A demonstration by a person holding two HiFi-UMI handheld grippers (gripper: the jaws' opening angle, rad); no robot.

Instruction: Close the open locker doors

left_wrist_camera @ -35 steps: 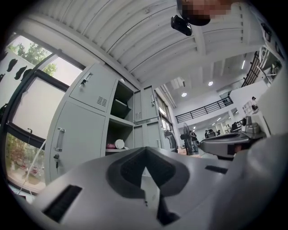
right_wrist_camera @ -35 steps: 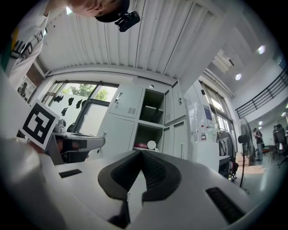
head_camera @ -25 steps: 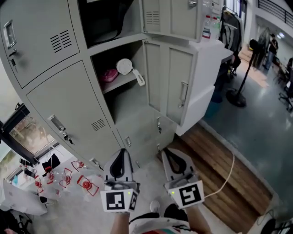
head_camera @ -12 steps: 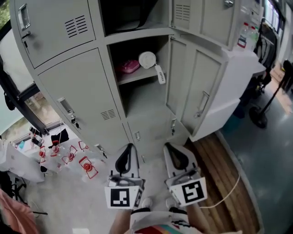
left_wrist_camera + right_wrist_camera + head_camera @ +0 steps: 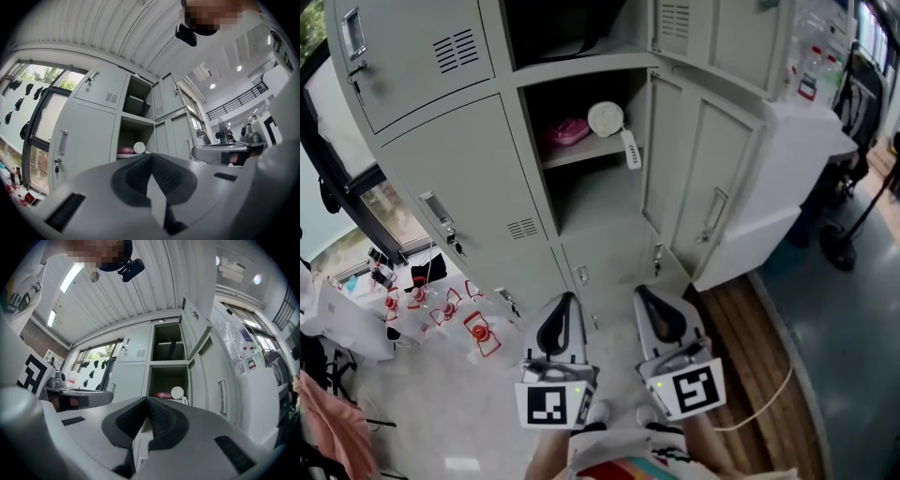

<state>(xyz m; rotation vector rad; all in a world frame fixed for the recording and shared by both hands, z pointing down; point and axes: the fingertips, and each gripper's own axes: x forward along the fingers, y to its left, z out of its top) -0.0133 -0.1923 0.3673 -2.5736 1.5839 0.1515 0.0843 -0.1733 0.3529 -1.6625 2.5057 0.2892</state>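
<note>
A grey locker bank (image 5: 459,178) stands in front of me. Its middle compartment (image 5: 591,159) is open, with a pink item (image 5: 567,131) and a white round object (image 5: 606,118) on the shelf. That compartment's door (image 5: 712,192) swings out to the right. The compartment above is open too, and its door (image 5: 712,28) is also swung right. My left gripper (image 5: 565,300) (image 5: 151,158) and right gripper (image 5: 645,294) (image 5: 146,401) are side by side low in front of the lockers. Both are shut and empty, and touch nothing.
Red-and-clear items (image 5: 478,333) lie on the floor at the left, near a window. A wooden platform (image 5: 750,347) with a white cable (image 5: 769,394) runs along the right. A white cabinet (image 5: 787,159) stands behind the open doors. A fan base (image 5: 839,244) is at far right.
The lockers sit more squarely and further right in the head view than one second ago. Both grippers stay side by side and shut, turned slightly with the view.
</note>
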